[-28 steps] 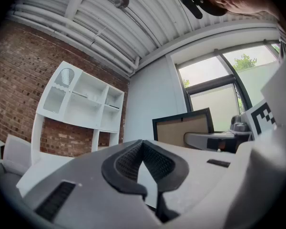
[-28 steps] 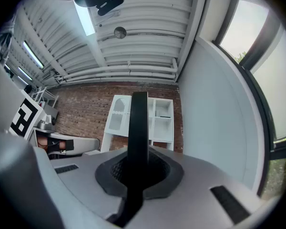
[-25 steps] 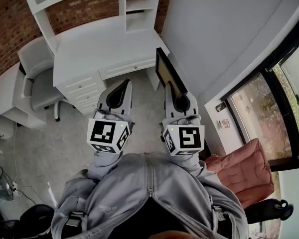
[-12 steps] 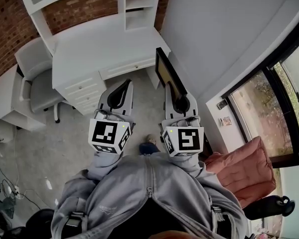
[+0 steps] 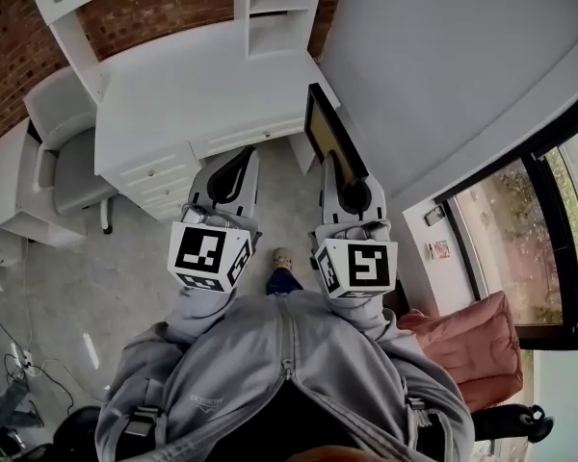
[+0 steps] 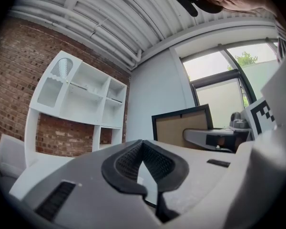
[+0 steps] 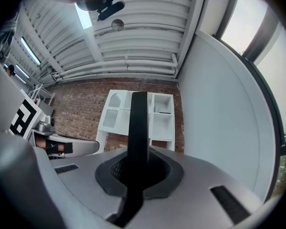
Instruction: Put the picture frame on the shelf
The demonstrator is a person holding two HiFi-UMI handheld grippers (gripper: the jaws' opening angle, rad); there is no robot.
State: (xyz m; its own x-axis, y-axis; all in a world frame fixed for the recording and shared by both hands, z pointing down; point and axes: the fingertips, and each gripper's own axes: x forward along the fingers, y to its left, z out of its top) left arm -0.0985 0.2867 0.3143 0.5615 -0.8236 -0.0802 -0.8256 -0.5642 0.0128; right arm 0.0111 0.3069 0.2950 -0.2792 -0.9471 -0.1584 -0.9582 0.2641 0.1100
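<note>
The picture frame, black-edged with a tan back, stands upright on its edge in my right gripper, which is shut on its lower rim. In the right gripper view the frame runs up as a dark bar between the pads, in front of the white shelf unit. My left gripper is held level beside it, shut with nothing in it. In the left gripper view the gripper points at the shelf unit, with the frame at its right. The shelf unit rises from the back of a white desk ahead.
A grey chair stands left of the desk. A white wall runs along the right, with a dark-framed window and a salmon armchair behind. The person's foot is on the grey floor between the grippers. Cables lie at the lower left.
Both grippers have travelled forward together toward the desk, the frame still held. The person's foot has stepped into view, and the desk and shelf sit nearer.
</note>
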